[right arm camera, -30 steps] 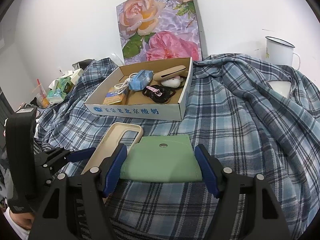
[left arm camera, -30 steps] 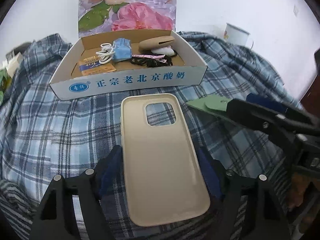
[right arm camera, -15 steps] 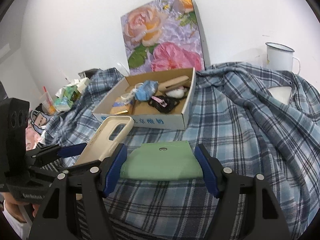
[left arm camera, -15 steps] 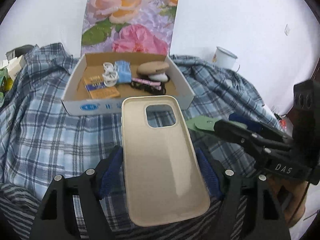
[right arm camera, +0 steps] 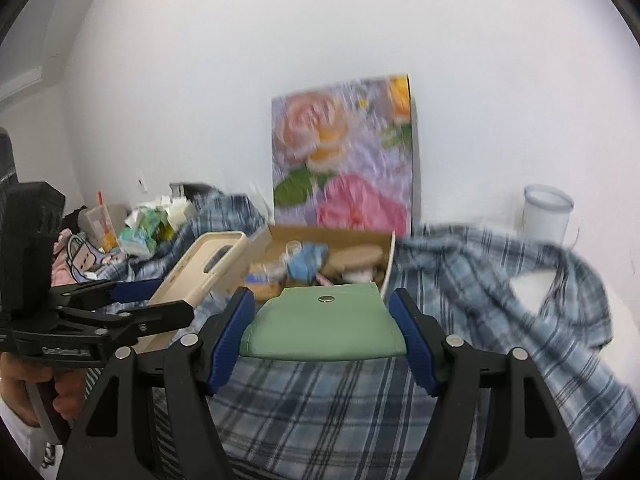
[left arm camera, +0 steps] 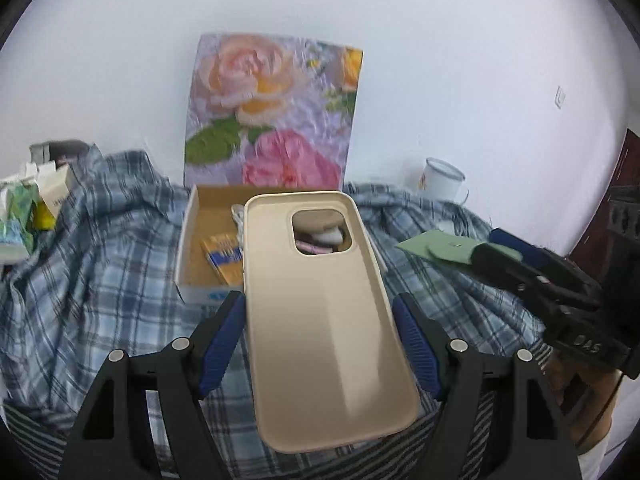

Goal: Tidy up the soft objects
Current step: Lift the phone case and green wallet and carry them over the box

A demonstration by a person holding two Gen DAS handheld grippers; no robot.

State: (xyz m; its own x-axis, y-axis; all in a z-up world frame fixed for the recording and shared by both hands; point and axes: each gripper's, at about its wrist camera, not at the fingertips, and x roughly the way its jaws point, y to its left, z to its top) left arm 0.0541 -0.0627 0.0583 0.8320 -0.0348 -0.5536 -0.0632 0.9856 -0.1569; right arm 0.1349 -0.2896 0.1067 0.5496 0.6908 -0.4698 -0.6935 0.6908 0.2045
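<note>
Beige and soft, the phone case [left arm camera: 320,304] sits clamped between the blue pads of my left gripper [left arm camera: 320,320], held up off the plaid cloth [left arm camera: 100,272] in front of the cardboard box [left arm camera: 188,240]. Small odds and ends lie in that box, and a flower picture [left arm camera: 272,112] leans on the wall behind it. Further right, my right gripper [right arm camera: 322,326] is closed on a green pouch [right arm camera: 320,328], also lifted clear of the cloth. A white mug [right arm camera: 546,216] stands far right.
</note>
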